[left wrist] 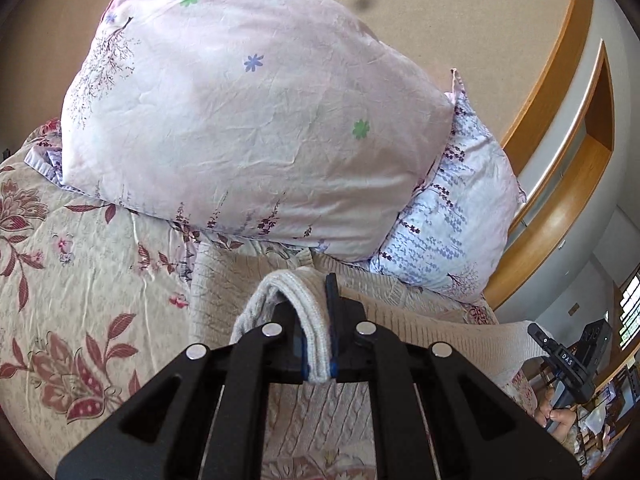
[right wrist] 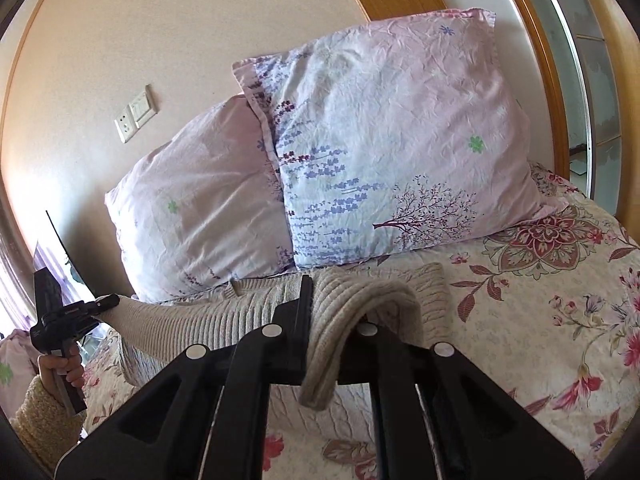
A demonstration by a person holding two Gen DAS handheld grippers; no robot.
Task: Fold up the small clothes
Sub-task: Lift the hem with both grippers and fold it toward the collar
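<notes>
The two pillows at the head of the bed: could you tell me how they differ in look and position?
The pink pillow is mostly plain pink with a few scattered flowers; the pale blue pillow carries dense purple sprigs and a tree print. In the right wrist view the blue one overlaps the pink one's edge and sits nearer the wooden frame. Both are wrinkled, lean at the bed's head and sit just behind the beige sweater.

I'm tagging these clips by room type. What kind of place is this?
Most likely a home bedroom. Two floral pillows lean against the wall at the head of a bed under a flowered quilt, where the left gripper and right gripper each pinch a beige knit sweater.
</notes>
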